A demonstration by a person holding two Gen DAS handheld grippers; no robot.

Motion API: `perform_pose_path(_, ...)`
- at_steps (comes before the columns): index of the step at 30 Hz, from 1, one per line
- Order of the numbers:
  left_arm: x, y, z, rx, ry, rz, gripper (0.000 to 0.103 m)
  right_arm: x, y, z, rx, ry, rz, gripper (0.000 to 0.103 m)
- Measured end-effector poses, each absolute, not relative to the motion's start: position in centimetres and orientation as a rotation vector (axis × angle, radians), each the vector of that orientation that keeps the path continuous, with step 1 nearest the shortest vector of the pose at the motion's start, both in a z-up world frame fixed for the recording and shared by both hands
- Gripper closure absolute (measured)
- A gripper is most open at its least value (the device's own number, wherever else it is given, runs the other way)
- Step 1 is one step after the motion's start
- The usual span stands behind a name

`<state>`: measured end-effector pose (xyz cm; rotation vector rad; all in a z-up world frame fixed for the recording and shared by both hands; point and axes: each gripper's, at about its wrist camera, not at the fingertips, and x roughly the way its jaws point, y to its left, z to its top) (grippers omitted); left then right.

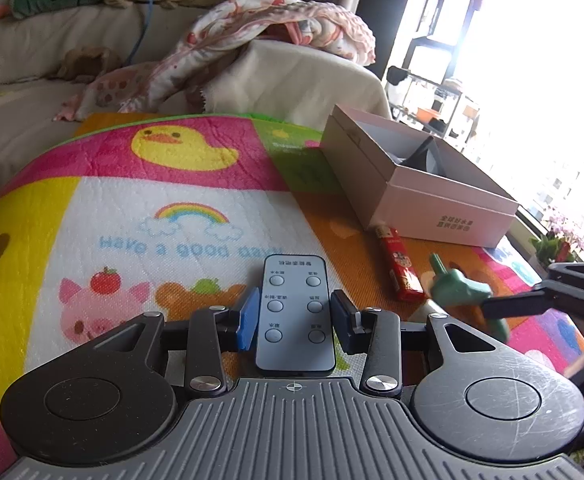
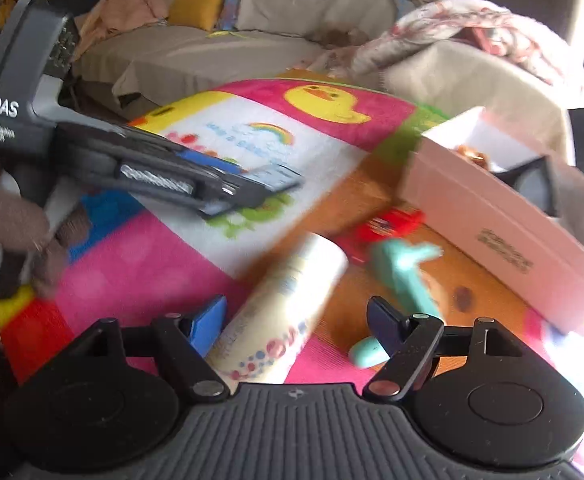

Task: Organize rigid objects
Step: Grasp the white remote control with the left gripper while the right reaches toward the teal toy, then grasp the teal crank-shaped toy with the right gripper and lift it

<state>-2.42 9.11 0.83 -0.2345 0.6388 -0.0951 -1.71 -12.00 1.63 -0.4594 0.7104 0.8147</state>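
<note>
My left gripper (image 1: 295, 320) is shut on a grey remote (image 1: 295, 312), its pads pressing the remote's long sides just above the play mat. In the right wrist view, my right gripper (image 2: 297, 322) stands open around a cream bottle (image 2: 288, 292) lying on the mat. The blue pad is close to the bottle and the dark pad is clear of it. A green toy (image 2: 404, 276) lies by the dark finger, and a red lighter (image 2: 388, 224) beyond it. The open pink box (image 2: 492, 220) sits at the right. The left gripper holding the remote (image 2: 270, 178) shows at the left.
The colourful play mat (image 1: 132, 208) covers the surface. The lighter (image 1: 398, 270), green toy (image 1: 458, 290) and box (image 1: 444, 208) lie to its right, with a dark item inside the box. A sofa with a crumpled blanket (image 1: 260, 28) stands behind. A gloved hand (image 2: 12, 220) grips the left tool.
</note>
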Motion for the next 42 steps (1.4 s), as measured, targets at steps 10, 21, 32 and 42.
perform_pose_path(10,-2.3,7.7,1.0,-0.226,0.652,-0.118,0.062,0.8,-19.1,3.2,-0.258,0.72,0.636,0.024)
perform_pose_path(21,-2.0,5.7,1.2,-0.141,0.66,-0.111,0.06,4.2,-18.6,1.3,-0.061,0.812,0.549,0.018)
perform_pose_path(32,-1.5,3.4,1.1,0.026,0.671,-0.097,0.054,3.4,-16.7,0.6,-0.131,0.754,0.514,0.015)
perform_pose_path(42,-2.1,2.7,1.3,0.081,0.662,-0.134,0.059,3.0,-15.9,0.9,-0.196,0.727,0.513,0.032)
